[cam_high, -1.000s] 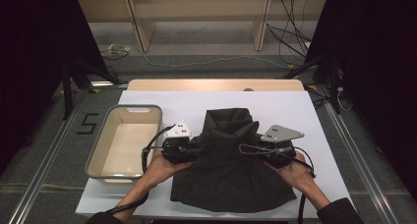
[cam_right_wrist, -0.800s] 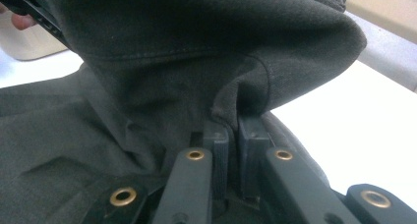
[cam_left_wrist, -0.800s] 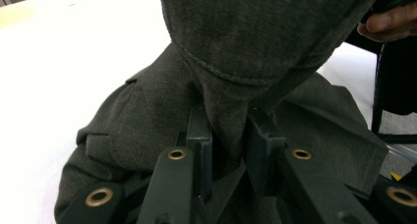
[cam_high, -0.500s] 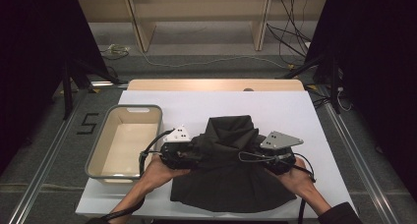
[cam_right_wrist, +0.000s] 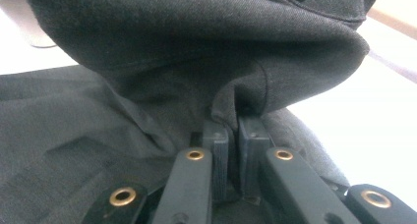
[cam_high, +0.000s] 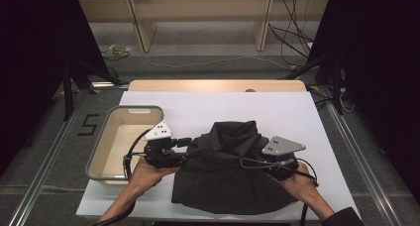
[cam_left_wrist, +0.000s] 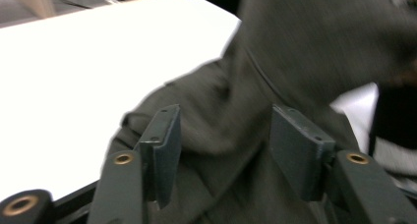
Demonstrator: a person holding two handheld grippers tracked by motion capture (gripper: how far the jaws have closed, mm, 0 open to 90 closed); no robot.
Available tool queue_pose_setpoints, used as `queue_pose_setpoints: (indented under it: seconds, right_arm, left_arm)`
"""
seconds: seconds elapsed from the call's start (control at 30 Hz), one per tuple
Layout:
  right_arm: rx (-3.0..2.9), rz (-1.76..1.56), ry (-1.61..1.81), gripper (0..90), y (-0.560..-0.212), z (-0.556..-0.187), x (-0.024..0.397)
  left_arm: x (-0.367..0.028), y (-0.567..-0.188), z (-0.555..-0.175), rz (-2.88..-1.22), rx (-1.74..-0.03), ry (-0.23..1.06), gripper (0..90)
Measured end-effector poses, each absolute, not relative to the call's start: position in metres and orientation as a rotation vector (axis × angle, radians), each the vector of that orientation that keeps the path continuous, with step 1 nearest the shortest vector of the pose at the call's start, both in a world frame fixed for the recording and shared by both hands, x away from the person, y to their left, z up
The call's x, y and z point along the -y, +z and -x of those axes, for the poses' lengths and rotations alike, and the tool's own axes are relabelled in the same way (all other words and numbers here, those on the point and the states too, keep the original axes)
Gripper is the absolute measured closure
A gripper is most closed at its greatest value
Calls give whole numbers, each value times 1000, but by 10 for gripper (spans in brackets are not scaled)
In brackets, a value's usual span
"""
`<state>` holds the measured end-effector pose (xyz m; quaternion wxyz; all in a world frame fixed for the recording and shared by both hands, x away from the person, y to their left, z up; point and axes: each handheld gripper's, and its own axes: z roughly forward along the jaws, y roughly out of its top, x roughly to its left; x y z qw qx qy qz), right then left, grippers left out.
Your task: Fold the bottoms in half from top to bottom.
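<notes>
right gripper view: right gripper (cam_right_wrist: 230,135) clenched on a fold of the dark cloth (cam_high: 233,171) mid-table. left gripper (cam_left_wrist: 223,135), at 9 o'clock of the cloth, jaws just been opening, released, cloth loose between them. risk: the one-sided hold lets the fold sag and unfold.

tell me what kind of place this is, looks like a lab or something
Most likely a lab or recording setup, not a home: a white-topped table ringed by dark curtains, loose cables on the floor, and a dark cloth laid out beside a beige bin.
</notes>
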<state>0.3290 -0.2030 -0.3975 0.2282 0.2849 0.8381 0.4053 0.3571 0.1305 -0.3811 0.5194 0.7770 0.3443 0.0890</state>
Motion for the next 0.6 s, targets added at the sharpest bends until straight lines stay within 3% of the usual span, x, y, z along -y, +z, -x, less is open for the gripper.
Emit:
queue_pose_setpoints:
  seconds: [0.27,0.6]
  right_arm:
    - [-2306,-751,1101,848,-400,-322,203]
    - [-2328,-761,1105,828,-402,-317,205]
  left_arm:
    - [-104,-381,-377,-1905,-920,226,640]
    - [-87,-403,-391,-1948,-876,95,805]
